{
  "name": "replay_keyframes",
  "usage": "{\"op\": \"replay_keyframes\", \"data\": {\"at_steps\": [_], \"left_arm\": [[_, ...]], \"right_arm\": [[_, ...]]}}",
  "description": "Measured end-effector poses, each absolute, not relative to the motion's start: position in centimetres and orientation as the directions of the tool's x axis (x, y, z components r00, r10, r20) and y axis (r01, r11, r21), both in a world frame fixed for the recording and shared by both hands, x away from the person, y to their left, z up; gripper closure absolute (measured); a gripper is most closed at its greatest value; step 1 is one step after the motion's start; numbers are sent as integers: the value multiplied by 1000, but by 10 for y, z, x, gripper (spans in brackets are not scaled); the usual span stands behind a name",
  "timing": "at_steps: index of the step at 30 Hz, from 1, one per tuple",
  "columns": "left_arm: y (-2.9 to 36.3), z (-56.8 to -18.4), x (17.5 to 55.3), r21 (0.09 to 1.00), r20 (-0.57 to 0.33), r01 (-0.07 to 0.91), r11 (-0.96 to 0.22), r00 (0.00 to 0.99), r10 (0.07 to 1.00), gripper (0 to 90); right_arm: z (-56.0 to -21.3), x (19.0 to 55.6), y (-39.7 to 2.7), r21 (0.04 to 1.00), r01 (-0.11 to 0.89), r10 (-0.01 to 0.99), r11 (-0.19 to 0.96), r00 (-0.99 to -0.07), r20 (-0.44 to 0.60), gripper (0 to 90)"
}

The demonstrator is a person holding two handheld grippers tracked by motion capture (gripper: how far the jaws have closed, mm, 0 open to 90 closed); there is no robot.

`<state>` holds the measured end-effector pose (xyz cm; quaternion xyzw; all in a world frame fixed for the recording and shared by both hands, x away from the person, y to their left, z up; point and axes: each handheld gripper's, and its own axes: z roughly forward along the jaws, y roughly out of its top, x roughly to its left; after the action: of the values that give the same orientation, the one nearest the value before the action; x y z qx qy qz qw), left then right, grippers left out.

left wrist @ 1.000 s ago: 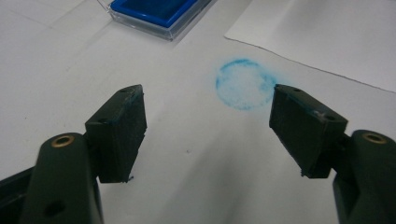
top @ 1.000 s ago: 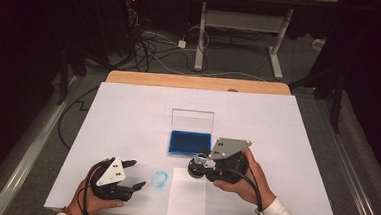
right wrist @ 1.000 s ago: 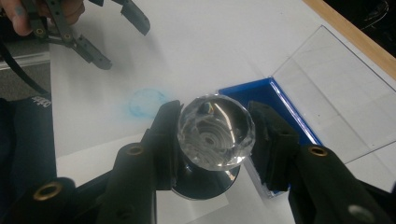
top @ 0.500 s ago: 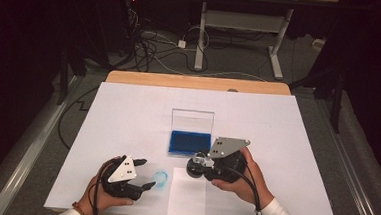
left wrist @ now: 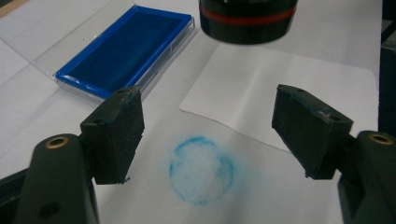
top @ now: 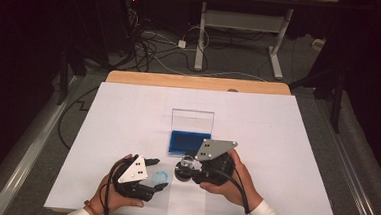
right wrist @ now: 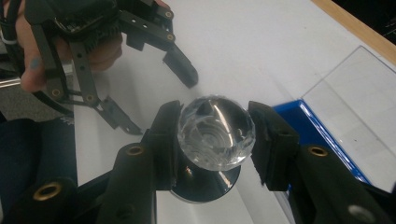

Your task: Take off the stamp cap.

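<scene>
We grip the clear faceted glass knob of a round black stamp (right wrist: 215, 133) in our right claw (top: 191, 168), holding it just above the white paper sheet (left wrist: 285, 84) near the blue ink pad (top: 186, 142). Our left claw (left wrist: 210, 135), whose jaws have just been opening, stands open and empty around the round blue stamped print (left wrist: 201, 170) on the white surface (top: 287, 138).

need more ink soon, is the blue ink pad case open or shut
Open: the blue ink pad lies bare, and its clear plastic lid stands flipped up behind it.
</scene>
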<state>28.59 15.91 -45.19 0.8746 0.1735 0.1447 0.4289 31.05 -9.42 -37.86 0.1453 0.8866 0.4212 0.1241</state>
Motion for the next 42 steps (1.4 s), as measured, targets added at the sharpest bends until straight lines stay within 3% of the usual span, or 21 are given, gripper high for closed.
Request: {"op": "replay_keyframes", "data": {"at_steps": [16, 33, 42], "left_arm": [[130, -453, 291, 816, 68, 188, -546, 907, 415, 196], [124, -455, 295, 805, 49, 197, -559, 917, 395, 351], [122, -457, 294, 801, 77, 184, -570, 912, 403, 329]], "right_arm": [[-380, 311, -85, 810, 167, 380, 562, -922, -73, 571], [-387, 309, -81, 800, 162, 369, 578, -926, -78, 571], [-389, 310, -83, 817, 174, 377, 550, -925, -56, 572]]}}
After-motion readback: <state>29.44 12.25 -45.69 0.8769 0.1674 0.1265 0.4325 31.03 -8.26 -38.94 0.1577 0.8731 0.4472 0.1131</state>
